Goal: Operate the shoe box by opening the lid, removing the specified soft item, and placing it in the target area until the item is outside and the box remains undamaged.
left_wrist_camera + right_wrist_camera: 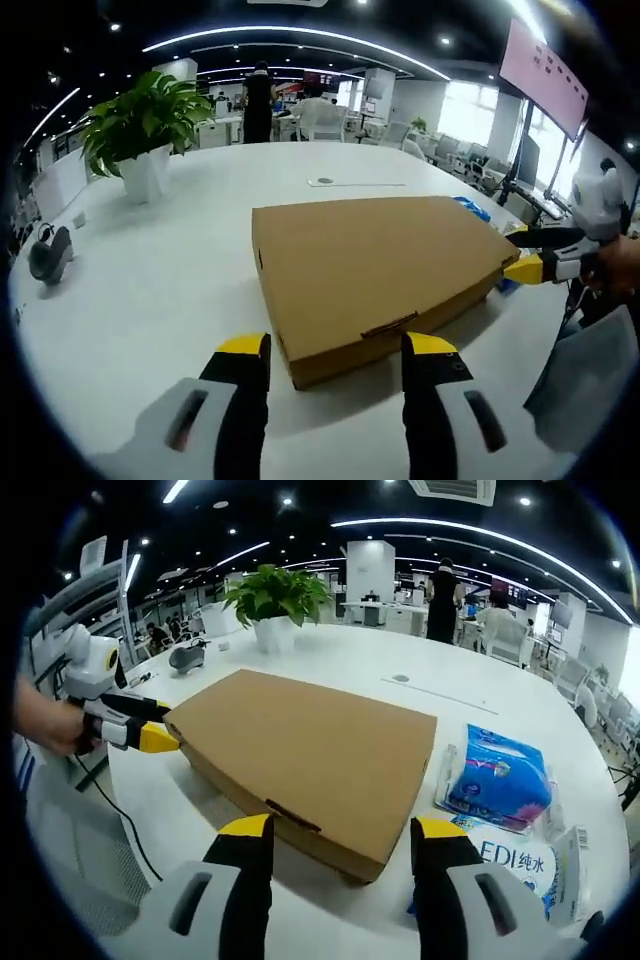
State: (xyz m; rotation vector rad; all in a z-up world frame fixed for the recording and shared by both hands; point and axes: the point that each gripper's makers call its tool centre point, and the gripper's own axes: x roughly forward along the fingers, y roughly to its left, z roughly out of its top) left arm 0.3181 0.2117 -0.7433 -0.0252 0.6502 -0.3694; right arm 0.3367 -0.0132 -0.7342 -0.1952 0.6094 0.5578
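Two close views from opposite ends of the closed shoe box (385, 270), facing each other.

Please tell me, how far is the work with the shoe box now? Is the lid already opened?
Nothing looks done yet: the shoe box lies flat on the white table with its lid shut. In hand: the left tool and the right tool are open at opposite ends of the box, neither gripping it. Left: open the lid, take out the soft item, place it outside.

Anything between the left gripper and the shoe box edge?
Nothing: in the left gripper view, bare white table runs from the left gripper to the closed shoe box.
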